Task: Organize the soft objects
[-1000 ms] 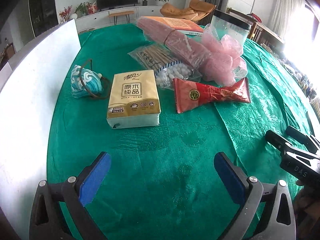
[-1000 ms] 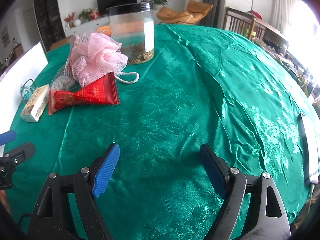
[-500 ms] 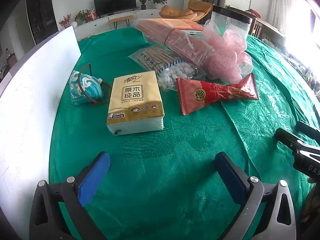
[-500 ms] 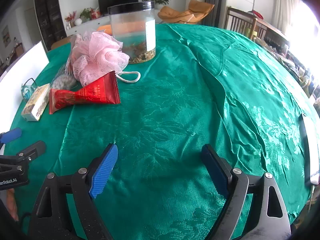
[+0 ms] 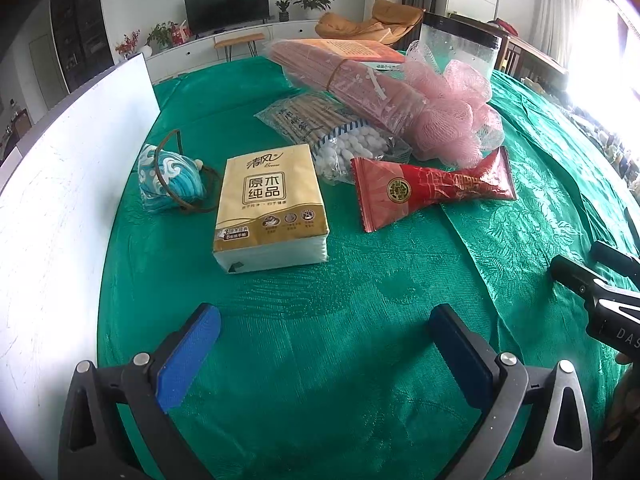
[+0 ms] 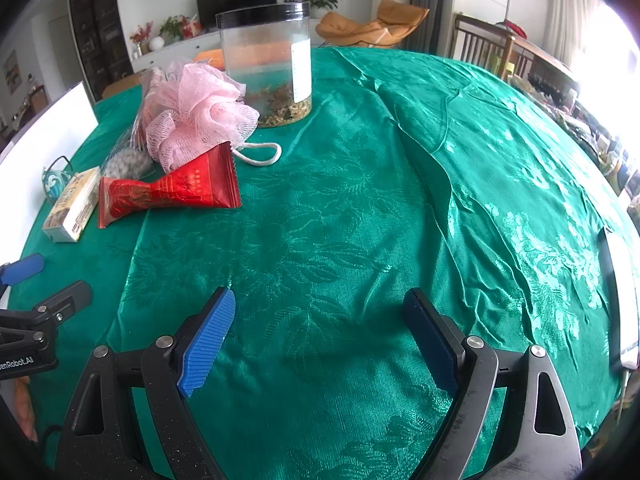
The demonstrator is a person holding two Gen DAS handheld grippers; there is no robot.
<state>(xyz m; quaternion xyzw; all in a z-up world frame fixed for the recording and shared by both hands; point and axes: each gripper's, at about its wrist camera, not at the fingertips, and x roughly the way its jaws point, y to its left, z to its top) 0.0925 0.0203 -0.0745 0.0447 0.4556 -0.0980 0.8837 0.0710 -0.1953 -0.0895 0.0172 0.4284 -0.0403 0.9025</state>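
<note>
While the soft goods lie grouped toward the left side of the table, none is held. The tissue pack (image 5: 270, 208) lies flat on the green tablecloth (image 5: 360, 360), nearest the left gripper (image 5: 320, 350). Just beside its left edge sits a small blue patterned pouch (image 5: 170, 178) with a brown cord loop. Beyond the pack's far right corner lies a clear bag of cotton swabs (image 5: 340, 136), overlapped by a long pink wrapped bundle (image 5: 360, 84). A pink mesh bath pouf (image 6: 196, 112) rests against that bundle, its white cord trailing onto the cloth. A red foil packet (image 5: 432, 188) lies in front of the pouf, touching or nearly touching it. Behind the pouf stands a clear jar (image 6: 268, 68) with a black lid, holding what appears to be dried matter at the bottom. A white board (image 5: 60, 200) stands upright along the table's left edge.

Both tongs stand wide apart with nothing between the pads. The right gripper (image 6: 320, 338) hovers over bare cloth near the table's front edge, well apart from the goods.
</note>
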